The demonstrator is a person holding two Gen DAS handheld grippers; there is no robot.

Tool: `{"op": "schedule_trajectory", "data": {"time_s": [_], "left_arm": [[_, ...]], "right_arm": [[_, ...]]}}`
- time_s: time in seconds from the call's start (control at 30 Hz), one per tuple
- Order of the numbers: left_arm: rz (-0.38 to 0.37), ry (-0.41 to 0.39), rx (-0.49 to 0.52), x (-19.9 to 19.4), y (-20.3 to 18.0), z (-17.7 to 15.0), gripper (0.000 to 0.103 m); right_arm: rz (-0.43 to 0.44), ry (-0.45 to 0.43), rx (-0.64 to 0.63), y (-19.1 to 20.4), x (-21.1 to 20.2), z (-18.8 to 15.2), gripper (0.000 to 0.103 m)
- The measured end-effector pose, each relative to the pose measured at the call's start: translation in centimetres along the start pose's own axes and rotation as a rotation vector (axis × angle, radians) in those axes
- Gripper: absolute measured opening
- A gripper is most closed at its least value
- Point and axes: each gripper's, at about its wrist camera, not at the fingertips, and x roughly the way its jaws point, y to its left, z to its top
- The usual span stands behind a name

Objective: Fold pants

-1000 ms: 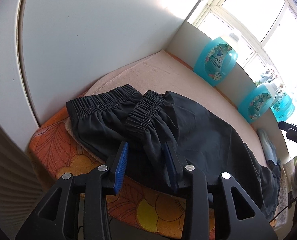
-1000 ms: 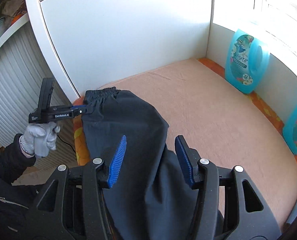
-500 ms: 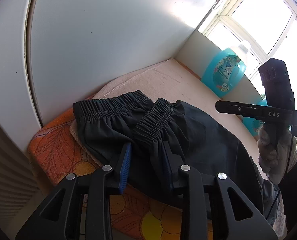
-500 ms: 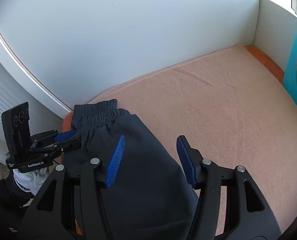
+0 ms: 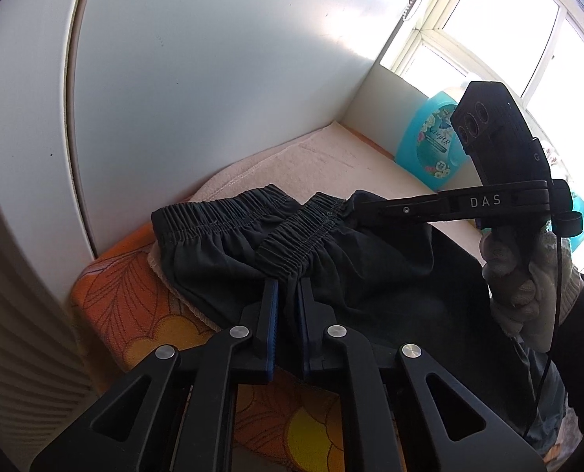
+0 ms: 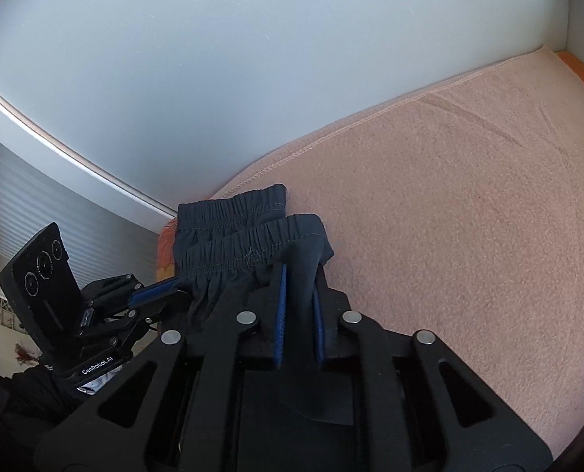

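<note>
Black pants (image 5: pixel 221 244) lie on a pink towel, their elastic waistband doubled into two ridges (image 6: pixel 229 212). In the left wrist view my left gripper (image 5: pixel 288 287) is closing on the near end of the front ridge, and dark cloth fills the narrow gap between its blue pads. My right gripper (image 6: pixel 299 271) is also closing, with a fold of black cloth pinched between its pads at the far end of that ridge. Each gripper shows in the other's view: the right gripper (image 5: pixel 357 204) held by a gloved hand (image 5: pixel 527 275), the left gripper (image 6: pixel 174 287) at the left.
The pink towel (image 6: pixel 469 196) covers an orange flowered cushion (image 5: pixel 134 314). A white cabinet side (image 5: pixel 213 78) rises right behind the waistband. A turquoise detergent bottle (image 5: pixel 433 145) stands at the back under the window. Ribbed white panels stand at the left.
My right gripper swung in over the pants and came down onto the waistband, and its jaws narrowed on the cloth. The left gripper's jaws drew together on the near end of the waistband.
</note>
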Motion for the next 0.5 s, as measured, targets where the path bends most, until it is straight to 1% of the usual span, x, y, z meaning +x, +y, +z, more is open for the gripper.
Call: {"op": "schedule_trajectory", "data": {"time_s": [0.07,0.13,0.27,0.37,0.43,0.5], "left_arm": [[-0.004,-0.014,-0.003,-0.9,0.4,-0.3,0.006],[0.004,-0.036,-0.012,-1.6,0.8,-0.2,0.006],[0.03,-0.073,-0.029,-3.2,2.1,0.1,0.006],[0.067,-0.096,-0.015,-4.2,2.6,0.5,0.006],[0.086,-0.096,-0.006,-4.2,2.9,0.7,0.006],[0.114,-0.09,0.014,-3.8,3.0,0.7,0.006]], "right_arm": [[-0.006,-0.042,-0.02,1.3,-0.9,0.1,0.008],[0.007,-0.075,-0.055,2.8,-1.6,0.4,0.008],[-0.032,-0.112,-0.115,5.4,-1.8,1.7,0.007],[-0.035,-0.117,-0.096,5.5,-0.7,2.7,0.007],[-0.041,-0.107,-0.065,5.0,0.5,3.2,0.007],[-0.066,-0.098,-0.048,4.3,1.9,3.4,0.006]]}}
